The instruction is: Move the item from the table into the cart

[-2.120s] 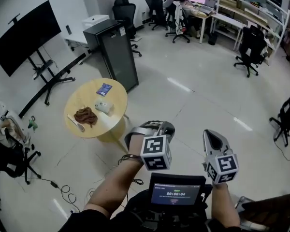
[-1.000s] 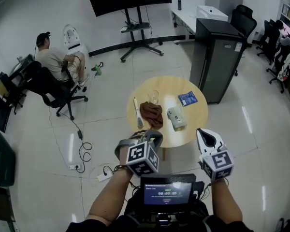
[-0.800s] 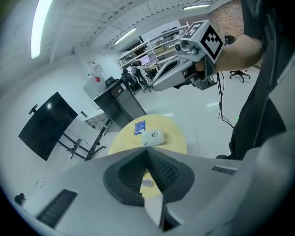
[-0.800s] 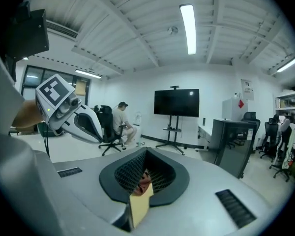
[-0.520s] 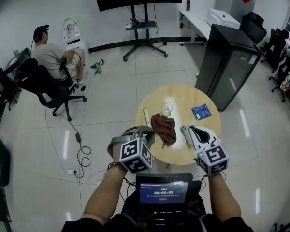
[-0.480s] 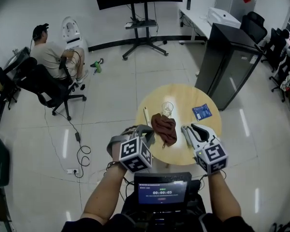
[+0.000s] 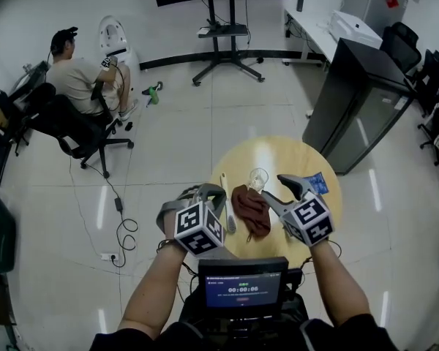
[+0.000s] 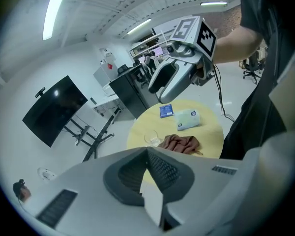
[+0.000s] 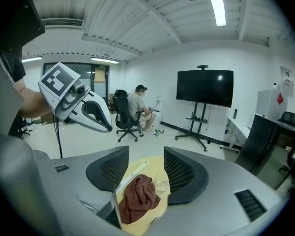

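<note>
The brown cloth (image 7: pixel 250 209) lies crumpled on the round yellow table (image 7: pixel 293 156), near its front edge. A clear glass (image 7: pixel 258 178) stands just behind it and a white stick (image 7: pixel 225 196) lies just to its left. In the left gripper view a white soft pack (image 8: pixel 188 119) and a blue packet (image 8: pixel 166 110) lie further along the top; their print is too small to read. In the head view the right gripper (image 7: pixel 274 187) covers the pack.

That gripper's jaws have just been opening and stand wide apart with nothing held; the cloth only shows through the gap. The left gripper (image 7: pixel 208 193) hangs over the table's left edge with its jaws together on nothing.

Each gripper's cube bears black-and-white square markers. A small screen (image 7: pixel 241 291) at the person's chest shows timer digits, too small to read.

Bare floor rings the table. A black cabinet (image 7: pixel 366 101) stands near its far right side, a cable (image 7: pixel 121 225) trails on the left, and a seated person (image 7: pixel 77 82) is well apart.
</note>
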